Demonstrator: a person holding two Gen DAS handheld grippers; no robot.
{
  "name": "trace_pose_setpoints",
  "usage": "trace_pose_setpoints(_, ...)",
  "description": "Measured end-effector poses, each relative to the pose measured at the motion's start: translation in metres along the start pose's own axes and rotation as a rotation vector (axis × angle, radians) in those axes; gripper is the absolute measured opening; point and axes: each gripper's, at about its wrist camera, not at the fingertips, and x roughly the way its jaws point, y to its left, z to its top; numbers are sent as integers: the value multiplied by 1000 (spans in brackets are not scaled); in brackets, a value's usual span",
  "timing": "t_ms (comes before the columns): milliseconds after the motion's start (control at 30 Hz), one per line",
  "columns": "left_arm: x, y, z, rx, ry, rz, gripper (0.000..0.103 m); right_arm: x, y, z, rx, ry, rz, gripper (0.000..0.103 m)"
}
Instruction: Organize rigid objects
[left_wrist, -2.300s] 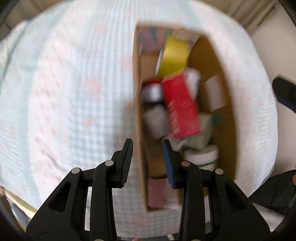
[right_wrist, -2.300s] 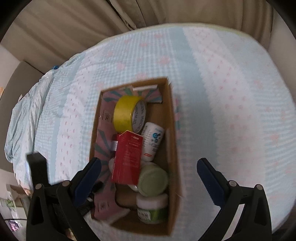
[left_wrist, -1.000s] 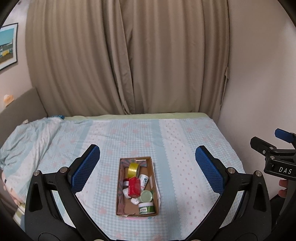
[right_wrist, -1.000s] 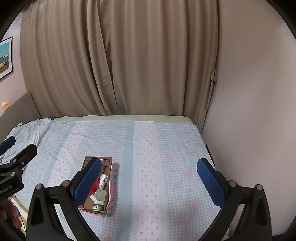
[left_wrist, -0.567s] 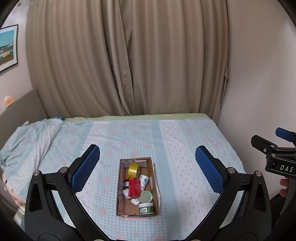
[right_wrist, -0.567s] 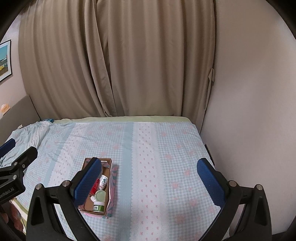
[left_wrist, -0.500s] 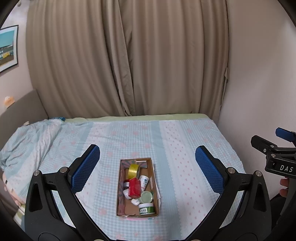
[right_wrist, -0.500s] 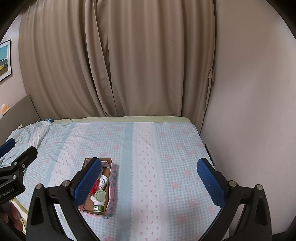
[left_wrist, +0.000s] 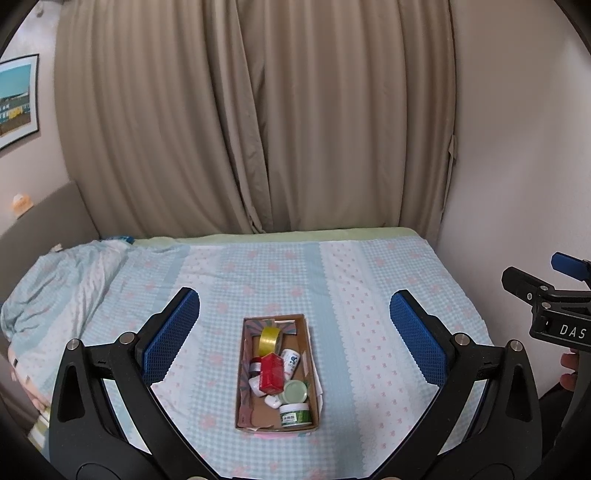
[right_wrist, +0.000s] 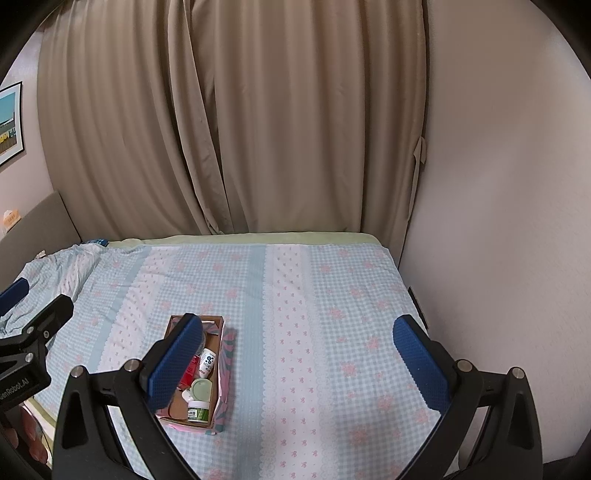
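Observation:
A brown cardboard box (left_wrist: 241, 373) lies on the bed near its front edge, also in the right wrist view (right_wrist: 218, 354). It holds a yellow tape roll (left_wrist: 269, 339), a red carton (left_wrist: 271, 373), a white tube (left_wrist: 290, 360), a green-lidded jar (left_wrist: 295, 391) and a white jar (left_wrist: 294, 413). My left gripper (left_wrist: 295, 336) is open and empty, held high and well back from the box. My right gripper (right_wrist: 297, 356) is open and empty, to the right of the box; its left finger hides part of the box.
The bed (left_wrist: 369, 295) has a light blue checked sheet with pink flowers. A crumpled blanket (left_wrist: 62, 280) lies at the left. Beige curtains (left_wrist: 258, 129) hang behind. A wall (right_wrist: 498, 221) stands close on the right.
Both grippers pulled far back and up from the box since 2.3 s ago, and the left one opened wide. Over the last second nothing has visibly moved.

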Motion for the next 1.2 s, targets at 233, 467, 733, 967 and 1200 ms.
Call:
trace_pose_setpoints(233,-1,-2,-1,4,-8,8,103,-3,-2,-1,7,-4,-7,103)
trace_pose_setpoints(467,-2,-4,-1,-4,-9,8,103,-2,-2,-1,-11,-6,-23,103)
trace_pose_setpoints(733,1,-4,-2,-8,-1,17,103,0,-2,0,-11,-11,-21,103)
trace_pose_setpoints(967,-1,-4,-2,-7,-11,12,103,2,3,0,-5,-14,-22,103)
trace_pose_setpoints(1200,-3,-10,-1,31,-44,37,103,2,4,0,-4,-16,-24,103)
